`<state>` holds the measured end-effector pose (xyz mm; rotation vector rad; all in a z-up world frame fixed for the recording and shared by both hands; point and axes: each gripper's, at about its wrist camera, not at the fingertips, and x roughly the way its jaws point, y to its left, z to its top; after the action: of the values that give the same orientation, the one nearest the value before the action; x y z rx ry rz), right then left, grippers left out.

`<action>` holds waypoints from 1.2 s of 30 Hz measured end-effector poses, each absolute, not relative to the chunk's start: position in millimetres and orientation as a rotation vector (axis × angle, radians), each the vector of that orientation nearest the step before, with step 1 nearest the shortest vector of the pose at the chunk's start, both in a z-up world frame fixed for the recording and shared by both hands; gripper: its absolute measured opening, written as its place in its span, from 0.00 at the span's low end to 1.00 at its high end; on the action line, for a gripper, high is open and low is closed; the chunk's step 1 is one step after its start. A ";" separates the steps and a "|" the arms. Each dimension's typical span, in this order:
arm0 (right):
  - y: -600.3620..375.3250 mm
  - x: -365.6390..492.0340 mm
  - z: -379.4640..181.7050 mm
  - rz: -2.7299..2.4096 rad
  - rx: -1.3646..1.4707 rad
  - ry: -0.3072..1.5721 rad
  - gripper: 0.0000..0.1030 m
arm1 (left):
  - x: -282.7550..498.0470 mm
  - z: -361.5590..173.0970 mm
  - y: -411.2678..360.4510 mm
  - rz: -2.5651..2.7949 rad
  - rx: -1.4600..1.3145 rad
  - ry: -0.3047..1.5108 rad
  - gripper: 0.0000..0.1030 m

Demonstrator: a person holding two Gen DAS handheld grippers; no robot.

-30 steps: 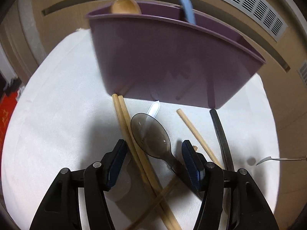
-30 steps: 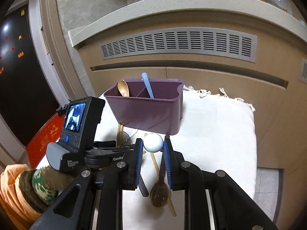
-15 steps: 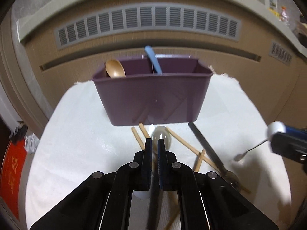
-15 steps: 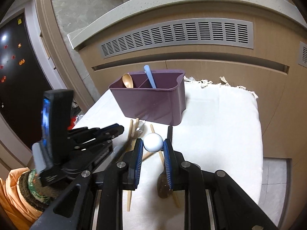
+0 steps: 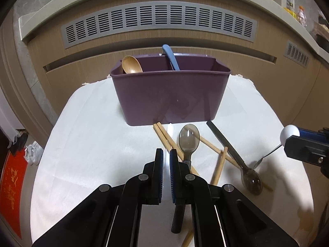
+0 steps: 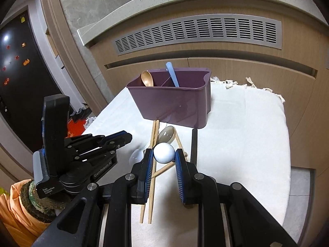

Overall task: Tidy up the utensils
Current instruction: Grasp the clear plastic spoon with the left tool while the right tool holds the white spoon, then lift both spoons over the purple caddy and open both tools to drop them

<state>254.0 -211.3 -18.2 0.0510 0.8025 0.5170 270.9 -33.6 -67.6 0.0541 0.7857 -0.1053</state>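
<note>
A purple divided caddy [image 5: 170, 94] stands on a white cloth and holds a wooden spoon [image 5: 131, 64] and a blue utensil [image 5: 170, 57]. In front of it lie wooden chopsticks [image 5: 166, 139], a smoky translucent spoon [image 5: 188, 142], a second dark spoon [image 5: 236, 154] and a clear white utensil [image 5: 169, 129]. My left gripper [image 5: 166, 160] is shut with nothing visible between its pads, above the cloth. My right gripper [image 6: 164, 156] is shut on the white ball end [image 6: 163, 152] of a thin metal utensil, whose tip [image 5: 259, 160] hangs over the cloth at the right.
The cloth [image 6: 246, 135] covers a small table against a wooden cabinet with a grey vent [image 5: 160, 20]. The table drops off at left, where a red mat [image 5: 12, 187] lies on the floor. The caddy [image 6: 174, 100] sits near the far edge.
My left gripper closed, then pulled back and up from the smoky spoon, which still lies on the cloth. My right gripper kept holding the ball-ended utensil and moved slightly.
</note>
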 end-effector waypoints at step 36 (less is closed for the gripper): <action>-230.2 227.0 17.9 0.532 0.086 0.776 0.20 | 274.0 -54.3 -35.3 -0.339 0.087 0.774 0.32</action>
<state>227.0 -230.2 17.9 0.0860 0.7757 0.5319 274.0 -35.3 -54.3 0.0867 0.7743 -0.3391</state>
